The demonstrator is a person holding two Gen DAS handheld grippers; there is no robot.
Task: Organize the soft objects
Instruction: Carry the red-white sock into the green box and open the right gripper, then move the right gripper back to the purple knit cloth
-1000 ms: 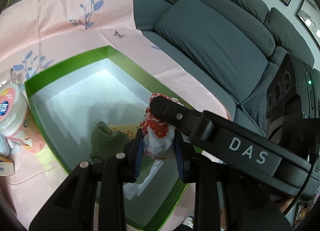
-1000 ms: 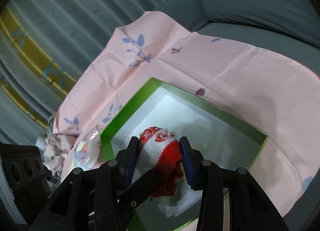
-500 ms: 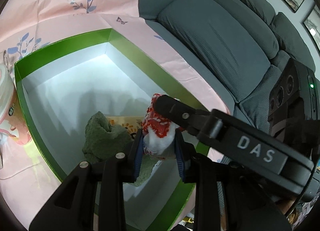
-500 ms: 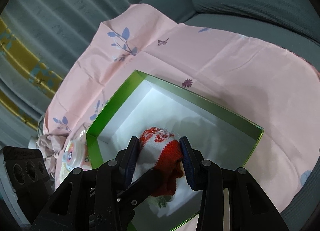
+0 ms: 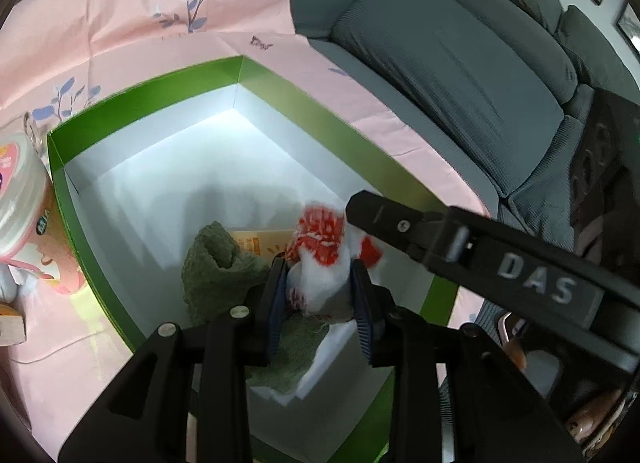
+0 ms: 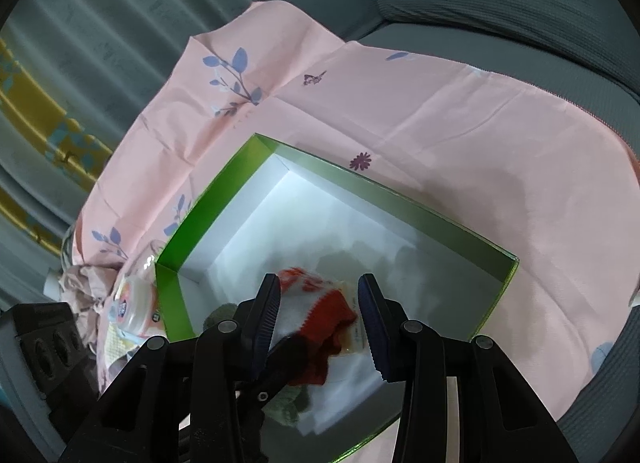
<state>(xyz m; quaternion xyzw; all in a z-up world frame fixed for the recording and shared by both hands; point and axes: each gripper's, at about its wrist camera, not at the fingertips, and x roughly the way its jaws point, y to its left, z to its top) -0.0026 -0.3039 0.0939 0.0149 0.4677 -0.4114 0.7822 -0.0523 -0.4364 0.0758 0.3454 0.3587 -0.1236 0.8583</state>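
A red and white knit sock (image 5: 324, 259) hangs over the open green box (image 5: 140, 99), held from both sides. My left gripper (image 5: 318, 297) has its blue pads against the sock's white part, and its jaws are opening. My right gripper (image 6: 320, 303) is shut on the sock (image 6: 316, 303) from the opposite side. One of its black fingers (image 5: 384, 215) lies against the top of the sock in the left wrist view. On the white box floor below lie an olive green sock (image 5: 216, 263) and a yellow card (image 5: 260, 241).
The green box (image 6: 208, 203) rests on a pink cloth (image 6: 440, 123) with blue leaf prints, spread over a grey sofa (image 5: 460, 75). A round white and pink tub (image 5: 16, 191) stands against the box's left wall. Crumpled fabric (image 6: 80, 287) lies beyond it.
The sock sits a little lower between my right gripper's pads. My left gripper's pads stand slightly wider apart. Both hands have barely shifted over the box.
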